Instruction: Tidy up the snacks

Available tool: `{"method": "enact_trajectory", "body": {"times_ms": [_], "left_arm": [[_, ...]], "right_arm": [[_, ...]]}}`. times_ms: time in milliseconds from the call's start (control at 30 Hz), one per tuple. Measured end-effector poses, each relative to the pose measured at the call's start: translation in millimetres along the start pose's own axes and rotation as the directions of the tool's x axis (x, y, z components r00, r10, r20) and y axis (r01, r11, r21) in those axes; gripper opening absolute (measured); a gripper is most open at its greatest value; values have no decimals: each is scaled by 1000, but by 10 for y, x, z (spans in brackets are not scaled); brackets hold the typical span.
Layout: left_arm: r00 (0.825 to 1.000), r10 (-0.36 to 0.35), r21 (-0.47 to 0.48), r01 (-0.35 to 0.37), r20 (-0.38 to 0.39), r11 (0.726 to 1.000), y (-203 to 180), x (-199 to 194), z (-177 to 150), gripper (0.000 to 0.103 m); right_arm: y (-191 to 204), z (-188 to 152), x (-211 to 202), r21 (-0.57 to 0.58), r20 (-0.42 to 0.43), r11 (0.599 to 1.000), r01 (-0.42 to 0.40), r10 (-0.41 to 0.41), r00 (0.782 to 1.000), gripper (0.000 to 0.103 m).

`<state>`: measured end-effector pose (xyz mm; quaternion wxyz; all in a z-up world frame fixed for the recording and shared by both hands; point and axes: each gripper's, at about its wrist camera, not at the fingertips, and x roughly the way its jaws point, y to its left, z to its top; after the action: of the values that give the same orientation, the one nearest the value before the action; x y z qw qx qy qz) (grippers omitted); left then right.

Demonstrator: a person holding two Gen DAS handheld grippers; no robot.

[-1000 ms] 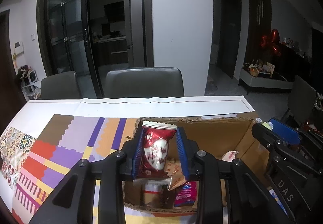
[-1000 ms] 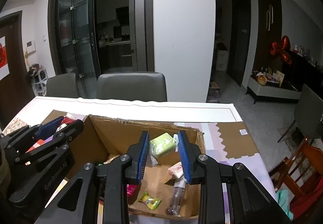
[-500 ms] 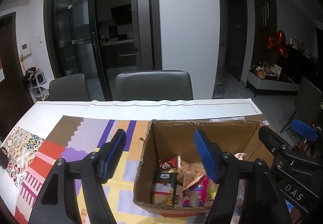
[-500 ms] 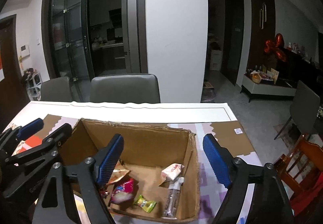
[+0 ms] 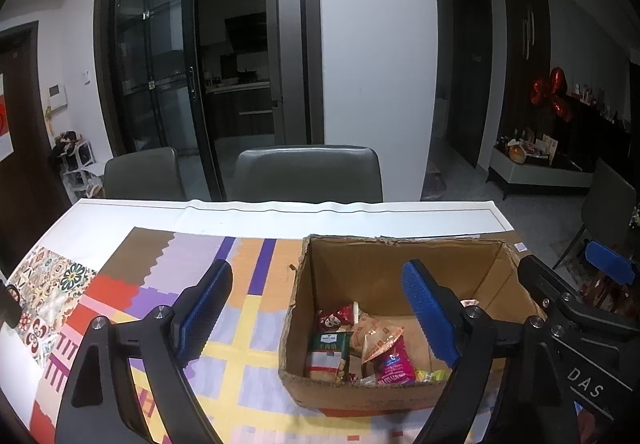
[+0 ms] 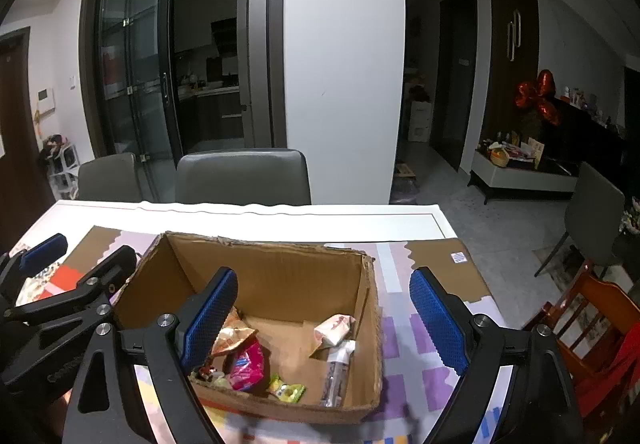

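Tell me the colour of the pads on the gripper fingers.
Blue, on black arms; the right gripper's pads show it best in the right wrist view.

Both wrist views angled down, near, sharing the cardboard box (image 5: 384, 268) from opposite sides

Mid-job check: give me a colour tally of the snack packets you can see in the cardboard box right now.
Red packet: 1
Green-and-orange packet: 1
Orange packet: 1
Magenta packet: 1
Yellow-green candy: 1
Pale pink-and-white packet: 1
Clear stick pack: 1
Total: 7 visible; more may lie hidden underneath.
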<state>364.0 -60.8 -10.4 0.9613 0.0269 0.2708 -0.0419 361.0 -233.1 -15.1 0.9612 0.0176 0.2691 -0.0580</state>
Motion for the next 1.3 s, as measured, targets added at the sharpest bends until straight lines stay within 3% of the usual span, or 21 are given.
{"method": "enact_trajectory", "body": {"times_ms": [633, 1300], "left_arm": [[1000, -10, -4, 10, 15, 1000, 69, -540, -168, 97], [1000, 2, -19, -2, 17, 1000, 187, -1148, -530, 102]], "right_arm": [[-57, -117, -443, 17, 15, 1000, 8, -8, 1000, 89], [-30, -508, -1052, 9, 10, 1000, 2, -2, 1000, 89]]}}
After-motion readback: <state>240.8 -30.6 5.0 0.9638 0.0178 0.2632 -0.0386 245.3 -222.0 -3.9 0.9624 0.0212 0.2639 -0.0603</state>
